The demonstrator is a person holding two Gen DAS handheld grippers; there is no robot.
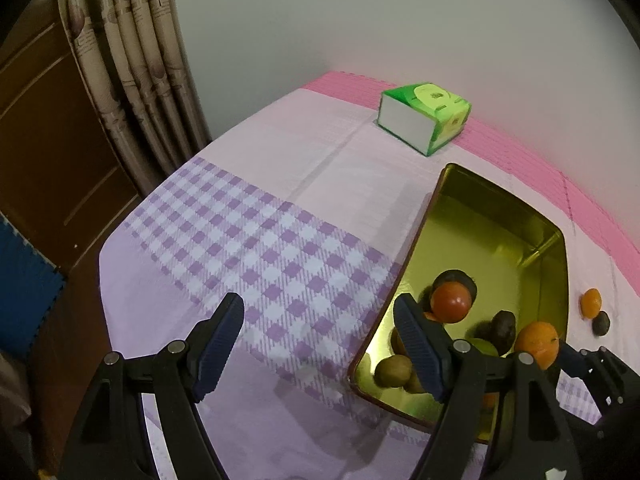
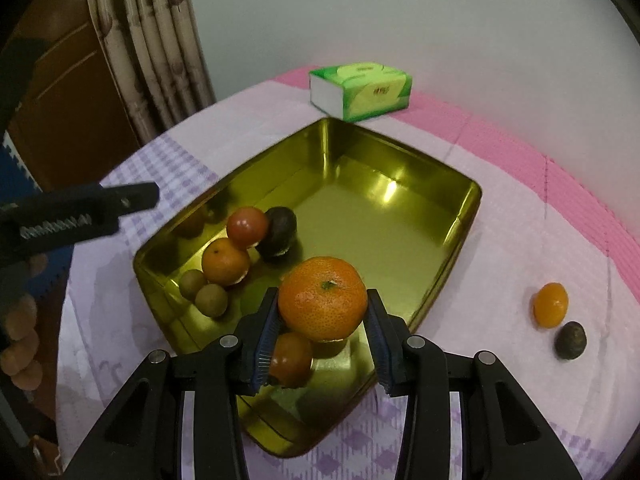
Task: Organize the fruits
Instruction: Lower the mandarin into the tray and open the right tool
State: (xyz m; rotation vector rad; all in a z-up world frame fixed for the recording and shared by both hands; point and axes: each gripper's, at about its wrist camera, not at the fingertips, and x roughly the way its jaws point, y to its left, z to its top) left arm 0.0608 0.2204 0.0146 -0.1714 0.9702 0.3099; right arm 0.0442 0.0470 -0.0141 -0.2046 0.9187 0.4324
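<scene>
The right gripper [image 2: 322,338] is clamping a round orange mandarin [image 2: 322,298] above the shiny gold metal tray [image 2: 452,248], the left gripper [image 1: 320,344] is hanging open beside that tray, and a careless release is risking the mandarin knocking the red tomato [image 2: 291,358] below it.

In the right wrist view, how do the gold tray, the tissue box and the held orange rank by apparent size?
1. gold tray
2. tissue box and held orange: they look alike, and the orange sits nearest the camera, so I leave them unranked.

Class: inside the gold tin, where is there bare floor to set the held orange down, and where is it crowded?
Bare: the gold tin's far half, toward the tissue box. Crowded: the near left corner, with a tomato, a dark fruit, a small orange and two kiwis.
</scene>
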